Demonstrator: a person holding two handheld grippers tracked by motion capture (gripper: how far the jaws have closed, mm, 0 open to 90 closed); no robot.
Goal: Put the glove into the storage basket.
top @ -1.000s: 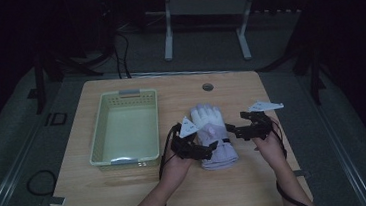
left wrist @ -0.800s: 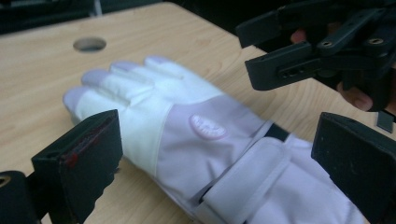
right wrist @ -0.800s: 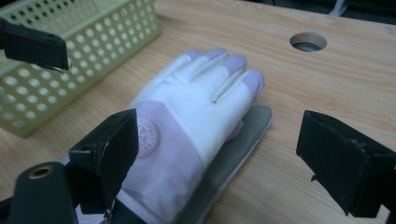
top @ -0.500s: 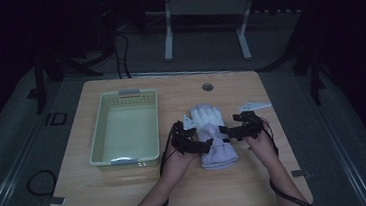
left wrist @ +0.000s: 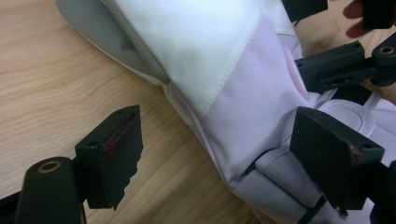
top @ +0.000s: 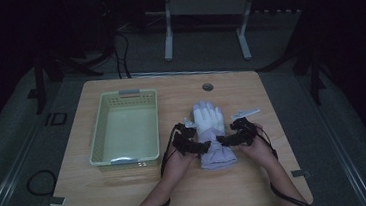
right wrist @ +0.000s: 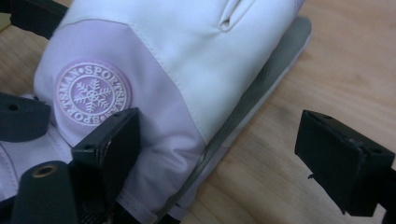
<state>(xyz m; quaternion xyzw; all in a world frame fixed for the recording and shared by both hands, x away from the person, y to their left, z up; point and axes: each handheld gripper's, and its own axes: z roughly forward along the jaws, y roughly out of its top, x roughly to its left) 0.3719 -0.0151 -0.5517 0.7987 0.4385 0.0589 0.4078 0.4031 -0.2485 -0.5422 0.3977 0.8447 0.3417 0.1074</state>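
The glove point(top: 210, 130) lies flat on the table point(top: 129, 198), just right of the basket point(top: 125, 128), fingers pointing away from the person. Both grippers stand at its wrist part, one on each side. The left gripper point(left wrist: 224, 154) has its jaws spread, and they have just been closing; the glove edge lies between them, one pad over the lilac cloth and the other above bare wood, and no pad presses yet. The right gripper point(right wrist: 219, 154) also has its jaws apart, one pad beside the round badge point(right wrist: 92, 95), the other over the wood, with the grey seam of the glove between. I think the risk is a thin pinch: if a pad takes only the top layer, the cloth may slide out on lifting. The lower pad can also scrape the table instead of going under the edge. If one side grips before the other, the glove may twist or fold.
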